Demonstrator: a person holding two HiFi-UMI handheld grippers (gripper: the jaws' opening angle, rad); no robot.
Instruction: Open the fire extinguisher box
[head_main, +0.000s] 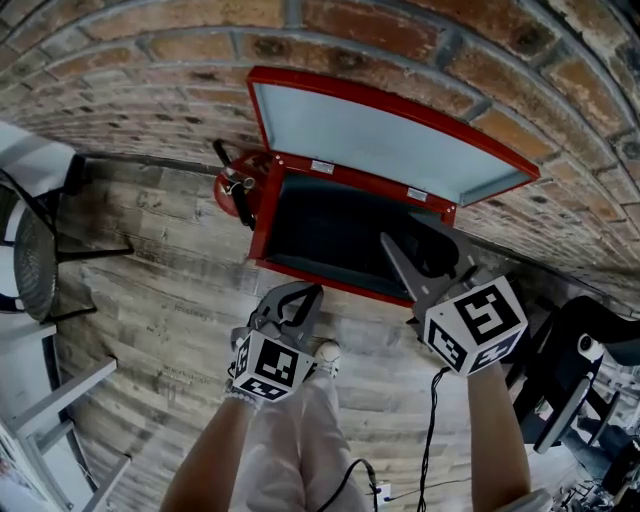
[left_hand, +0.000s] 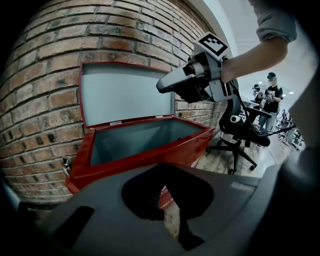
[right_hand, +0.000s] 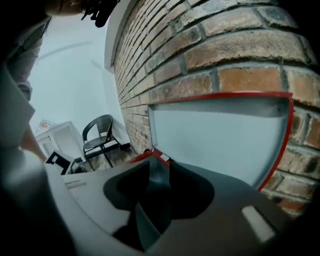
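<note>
Standing open against the brick wall (head_main: 150, 80), the red metal fire extinguisher box (head_main: 350, 287) rests on the wooden plank floor (head_main: 170, 320), its pale-lined lid (head_main: 380, 140) raised. Right tongs (head_main: 412, 238) hover spread and empty over its dark inside. Left tongs (head_main: 314, 293) hang just before its front rim, tips together, pinching nothing.

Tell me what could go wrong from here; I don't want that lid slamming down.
The lid seems only to lean against the brick wall. With the right gripper open and off it, it might drop shut. That gripper hangs over the open box, so a falling lid could strike it.
</note>
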